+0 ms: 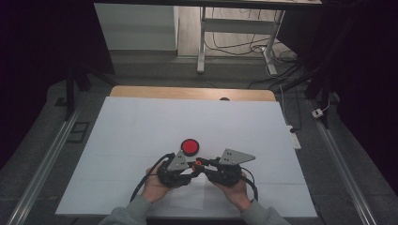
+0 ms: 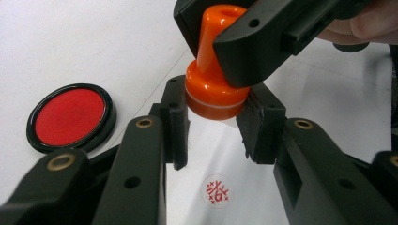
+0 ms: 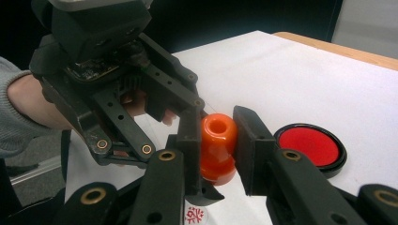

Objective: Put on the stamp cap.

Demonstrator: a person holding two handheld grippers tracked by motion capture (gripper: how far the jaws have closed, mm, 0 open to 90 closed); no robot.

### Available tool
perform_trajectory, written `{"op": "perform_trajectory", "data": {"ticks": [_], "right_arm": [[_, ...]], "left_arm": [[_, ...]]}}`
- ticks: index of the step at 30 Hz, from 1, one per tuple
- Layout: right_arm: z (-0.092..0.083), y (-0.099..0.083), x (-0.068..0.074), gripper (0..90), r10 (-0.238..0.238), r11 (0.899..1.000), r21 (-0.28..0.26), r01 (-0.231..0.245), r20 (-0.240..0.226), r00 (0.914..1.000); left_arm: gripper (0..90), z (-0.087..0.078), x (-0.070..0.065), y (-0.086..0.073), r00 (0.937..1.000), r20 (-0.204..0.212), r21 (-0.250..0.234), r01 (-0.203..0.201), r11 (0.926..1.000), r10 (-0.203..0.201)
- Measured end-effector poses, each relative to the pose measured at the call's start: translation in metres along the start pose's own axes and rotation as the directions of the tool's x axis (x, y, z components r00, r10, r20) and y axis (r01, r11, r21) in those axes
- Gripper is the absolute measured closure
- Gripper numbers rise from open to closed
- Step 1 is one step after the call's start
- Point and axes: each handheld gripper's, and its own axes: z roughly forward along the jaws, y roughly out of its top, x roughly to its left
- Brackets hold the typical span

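Both hand-held grippers are clamped on the orange stamp: right on its thin handle, left on its fat base; it looks light, hard and smooth

A lab or test room: a white-covered table stands between floor rails, with loose cables and a desk frame behind.
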Motion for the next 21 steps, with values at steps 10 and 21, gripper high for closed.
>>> {"op": "perform_trajectory", "data": {"ticks": [10, 21], "right_arm": [[-0.0002, -0.0001, -0.0002, 72.6, 0.004, 1.0, -0.005, -0.004, 0.0, 1.0], [-0.0004, 0.0002, 0.0002, 72.6, 0.003, 1.0, -0.008, -0.003, -0.004, 1.0]], "left_arm": [[63.7, 0.0003, 0.0004, 0.0, 1.0, 0.003, -0.001, 0.005, 1.0, -0.005], [50.0, 0.0033, 0.0017, -0.0004, 0.9996, 0.008, 0.016, 0.026, 0.9995, -0.026]]}}
